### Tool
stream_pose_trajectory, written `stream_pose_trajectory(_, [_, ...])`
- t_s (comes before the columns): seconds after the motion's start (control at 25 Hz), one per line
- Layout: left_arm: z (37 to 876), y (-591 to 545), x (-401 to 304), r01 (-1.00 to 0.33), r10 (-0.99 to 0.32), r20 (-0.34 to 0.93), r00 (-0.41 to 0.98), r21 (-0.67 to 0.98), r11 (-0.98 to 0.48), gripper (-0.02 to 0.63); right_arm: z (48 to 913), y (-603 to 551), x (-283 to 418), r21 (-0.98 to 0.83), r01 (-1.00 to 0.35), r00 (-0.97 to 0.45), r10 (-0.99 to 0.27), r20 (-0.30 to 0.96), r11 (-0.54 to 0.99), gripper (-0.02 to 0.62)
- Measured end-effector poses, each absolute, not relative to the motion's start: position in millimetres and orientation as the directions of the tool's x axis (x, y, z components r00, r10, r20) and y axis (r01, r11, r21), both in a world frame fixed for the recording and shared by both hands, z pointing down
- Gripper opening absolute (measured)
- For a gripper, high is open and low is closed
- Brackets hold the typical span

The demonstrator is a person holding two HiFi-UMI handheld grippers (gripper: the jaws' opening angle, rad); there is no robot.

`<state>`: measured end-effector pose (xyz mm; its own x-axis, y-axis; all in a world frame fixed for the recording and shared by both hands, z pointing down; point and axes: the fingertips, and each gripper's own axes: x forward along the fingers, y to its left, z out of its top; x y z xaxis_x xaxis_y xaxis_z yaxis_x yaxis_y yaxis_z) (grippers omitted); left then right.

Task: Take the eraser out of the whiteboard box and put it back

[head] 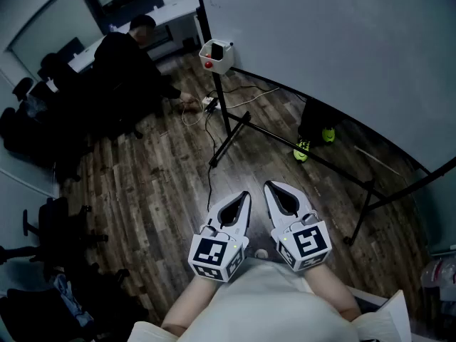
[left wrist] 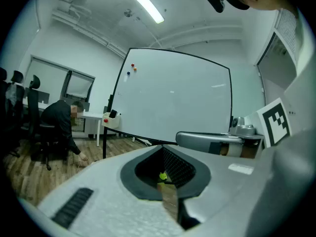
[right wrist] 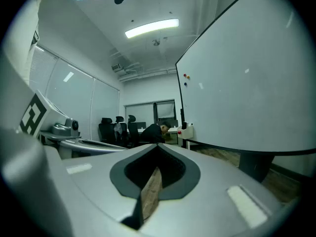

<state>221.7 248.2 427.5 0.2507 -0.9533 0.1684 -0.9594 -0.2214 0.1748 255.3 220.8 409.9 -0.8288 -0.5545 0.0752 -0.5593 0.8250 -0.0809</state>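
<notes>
With the left hand-held gripper (head: 245, 194) and right hand-held gripper (head: 269, 185) both closed on nothing near the body, the eraser (head: 216, 49) stands upright in the box (head: 221, 63) at the whiteboard's (head: 335, 41) far end, well ahead and slightly left, so the left seems nearer.

The right gripper (right wrist: 158, 149) fills the bottom of the frame, jaws closed together with nothing between them. A sliver of wooden floor (right wrist: 150, 196) shows through the slit. A large whiteboard (right wrist: 247, 83) takes up the right side, with a red magnet (right wrist: 185, 76) near its upper left corner. A small white box (right wrist: 187, 131) hangs at its lower left edge, with something dark standing in it. At centre, a person (right wrist: 157, 131) in dark clothes bends beside office chairs (right wrist: 106, 127). A ceiling light (right wrist: 151, 28) glows at top centre.
</notes>
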Motion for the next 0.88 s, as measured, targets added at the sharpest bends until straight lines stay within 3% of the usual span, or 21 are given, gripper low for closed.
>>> stream_pose_trajectory(0.88, [432.5,241.3,160.8,-0.973,-0.969,0.183,0.169,0.187,-0.134,0.005,404.7,205.9,199.8,-0.114,-0.507,-0.862,-0.505,0.051,0.854,0.004])
